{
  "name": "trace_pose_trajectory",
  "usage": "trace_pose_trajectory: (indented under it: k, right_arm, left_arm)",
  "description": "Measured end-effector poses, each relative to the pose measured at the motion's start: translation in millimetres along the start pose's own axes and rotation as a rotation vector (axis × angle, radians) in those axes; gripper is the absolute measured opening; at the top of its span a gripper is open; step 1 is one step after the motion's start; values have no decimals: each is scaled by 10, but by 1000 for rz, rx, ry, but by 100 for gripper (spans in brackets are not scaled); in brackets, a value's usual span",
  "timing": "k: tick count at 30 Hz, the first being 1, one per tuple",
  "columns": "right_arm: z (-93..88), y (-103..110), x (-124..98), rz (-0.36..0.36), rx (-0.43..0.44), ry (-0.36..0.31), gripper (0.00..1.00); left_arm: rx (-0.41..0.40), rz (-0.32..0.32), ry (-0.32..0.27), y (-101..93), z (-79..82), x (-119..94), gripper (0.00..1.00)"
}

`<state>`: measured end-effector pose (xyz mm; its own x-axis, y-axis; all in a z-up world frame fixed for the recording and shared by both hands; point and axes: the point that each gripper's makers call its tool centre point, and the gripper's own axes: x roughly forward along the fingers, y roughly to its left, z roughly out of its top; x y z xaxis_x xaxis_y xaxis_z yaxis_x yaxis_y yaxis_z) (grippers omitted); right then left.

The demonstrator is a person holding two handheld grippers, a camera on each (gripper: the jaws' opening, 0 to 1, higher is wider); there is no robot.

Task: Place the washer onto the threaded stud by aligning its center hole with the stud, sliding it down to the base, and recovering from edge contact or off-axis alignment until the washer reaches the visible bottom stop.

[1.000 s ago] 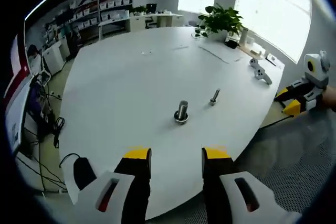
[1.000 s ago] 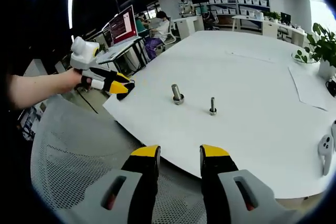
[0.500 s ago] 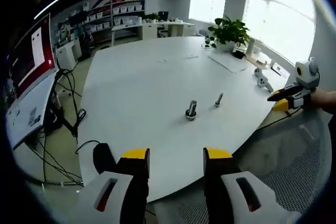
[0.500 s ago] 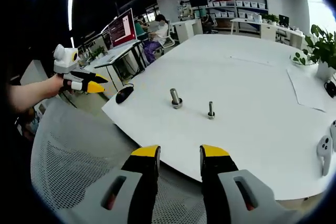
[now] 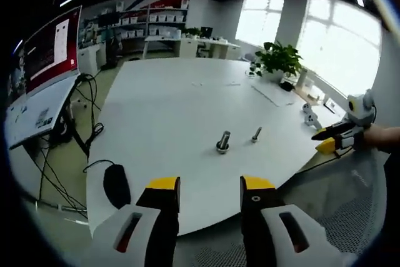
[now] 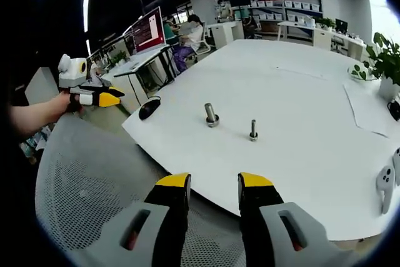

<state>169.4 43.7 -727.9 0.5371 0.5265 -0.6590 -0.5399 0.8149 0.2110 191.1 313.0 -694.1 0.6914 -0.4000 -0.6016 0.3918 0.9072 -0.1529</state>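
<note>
While both grippers are held back off the near edge of the white table [image 5: 162,110], neither is closed on anything. Left gripper [image 5: 209,187]: yellow-tipped jaws spread apart, nothing between them; it is also seen at the left of the right gripper view [image 6: 107,99], held in a person's hand [image 6: 65,100], where its jaw state cannot be told. Right gripper [image 6: 212,182]: jaws likewise parted and empty; it is also seen at the right of the left gripper view [image 5: 326,141], its state unreadable there. Threaded stud [image 5: 256,134]: slim, upright on the table, standing free. Second, thicker stud [image 5: 222,142]: upright just beside the first, with a wider ring or collar around its foot; whether that ring is the washer cannot be told. Black computer mouse [image 5: 116,185]: lies at the table's near left edge. Grey mesh chair back [image 6: 94,179]: is seen below the right gripper. Potted plant [image 5: 276,60]: stands at the table's far side
</note>
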Motion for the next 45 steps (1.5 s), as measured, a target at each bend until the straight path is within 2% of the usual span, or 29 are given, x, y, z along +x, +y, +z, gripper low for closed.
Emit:
trace_pose_trajectory:
  k: [4, 8, 11, 14, 22, 45]
  right_arm:
    - [2, 10, 3, 5, 3, -1, 33]
    - [-8, 37, 14, 12, -11, 7, 33]
    - [-2, 42, 16, 16, -9, 5, 33]
    - [-2, 32, 13, 10, -22, 6, 33]
    - [2, 12, 4, 1, -15, 2, 33]
    - [34, 47, 2, 28, 11, -24, 32]
  left_arm:
    - [23, 11, -19, 15, 34, 5, 36]
    - [1, 9, -30, 71, 39, 8, 36]
    - [-12, -10, -10, 37, 1, 33, 35]
    - [28, 0, -1, 30, -13, 40, 34]
    - [23, 14, 3, 108, -18, 53, 34]
    - [72, 23, 71, 78, -137, 82, 34]
